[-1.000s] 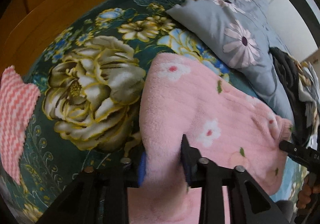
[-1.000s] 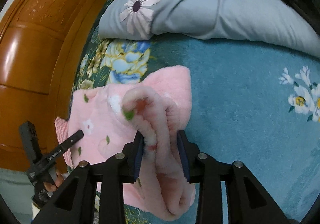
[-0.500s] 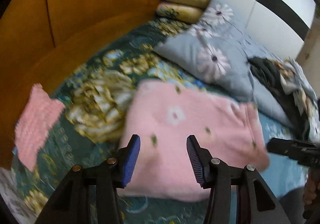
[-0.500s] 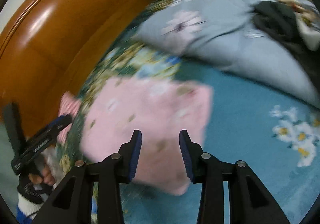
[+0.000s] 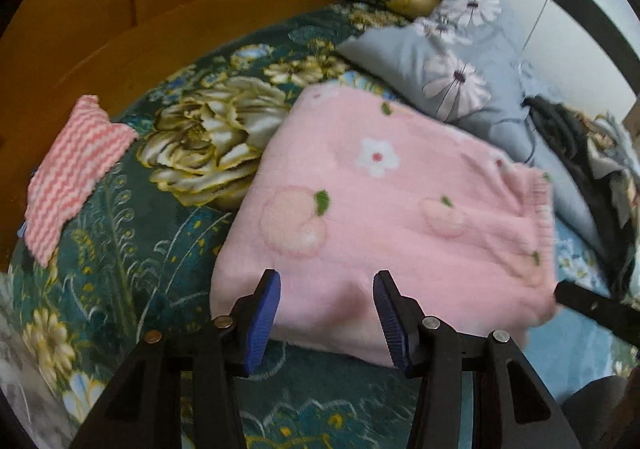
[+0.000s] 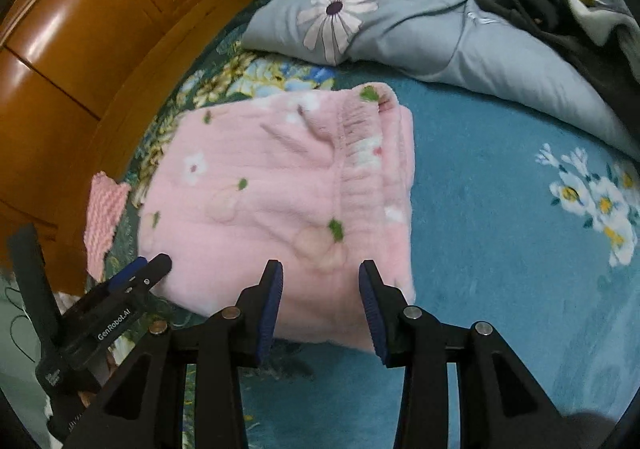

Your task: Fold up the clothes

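We're over the wide floral teal bedspread (image 5: 120, 249), where the grey daisy-print pillow (image 6: 360, 9) lies at the far side. The folded fluffy pink fleece garment (image 5: 380, 217) lies flat in the middle. Left of it lies a small pink-and-white zigzag knitted cloth (image 5: 76, 173). Our left gripper (image 5: 326, 313) hangs with jaws apart, nothing clamped; our right gripper (image 6: 320, 301) likewise, empty above the garment's near edge.

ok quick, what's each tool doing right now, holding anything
Left tool: open, empty, above the near edge of the folded pink fleece garment.
Right tool: open, empty, over the same garment's near edge.
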Action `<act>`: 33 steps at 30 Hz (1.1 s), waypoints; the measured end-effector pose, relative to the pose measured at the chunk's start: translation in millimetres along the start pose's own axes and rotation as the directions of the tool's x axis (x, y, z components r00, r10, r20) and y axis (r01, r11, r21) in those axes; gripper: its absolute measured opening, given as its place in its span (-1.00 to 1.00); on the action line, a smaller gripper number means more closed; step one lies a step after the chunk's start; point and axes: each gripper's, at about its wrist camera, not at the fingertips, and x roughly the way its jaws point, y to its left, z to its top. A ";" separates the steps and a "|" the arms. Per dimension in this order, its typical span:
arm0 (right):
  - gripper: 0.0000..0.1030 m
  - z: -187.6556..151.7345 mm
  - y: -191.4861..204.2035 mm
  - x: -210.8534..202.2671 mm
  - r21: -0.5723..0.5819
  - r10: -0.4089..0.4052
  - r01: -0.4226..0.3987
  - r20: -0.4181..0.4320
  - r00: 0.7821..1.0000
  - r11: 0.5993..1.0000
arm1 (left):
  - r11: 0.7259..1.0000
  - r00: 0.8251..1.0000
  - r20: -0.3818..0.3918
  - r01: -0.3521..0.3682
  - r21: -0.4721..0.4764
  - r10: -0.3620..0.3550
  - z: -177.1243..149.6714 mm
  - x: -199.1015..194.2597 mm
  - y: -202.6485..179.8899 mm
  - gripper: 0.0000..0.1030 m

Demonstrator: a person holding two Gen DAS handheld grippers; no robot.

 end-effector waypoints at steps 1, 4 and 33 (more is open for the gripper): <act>-0.21 -6.4 0.9 -4.9 0.013 -0.010 0.010 0.009 1.000 1.000 | 1.000 1.000 0.009 0.009 -0.015 -0.009 -7.2 -7.1 1.5 0.13; -0.21 -30.2 2.8 -14.7 0.046 -0.022 0.021 0.030 0.999 0.999 | 0.999 0.999 0.036 0.018 -0.040 -0.017 -30.3 -24.6 4.6 0.31; 0.23 -109.9 48.8 -25.4 -0.028 -0.156 0.162 0.149 0.976 0.986 | 0.995 0.984 0.150 -0.092 -0.027 0.095 -88.7 -72.9 18.2 1.00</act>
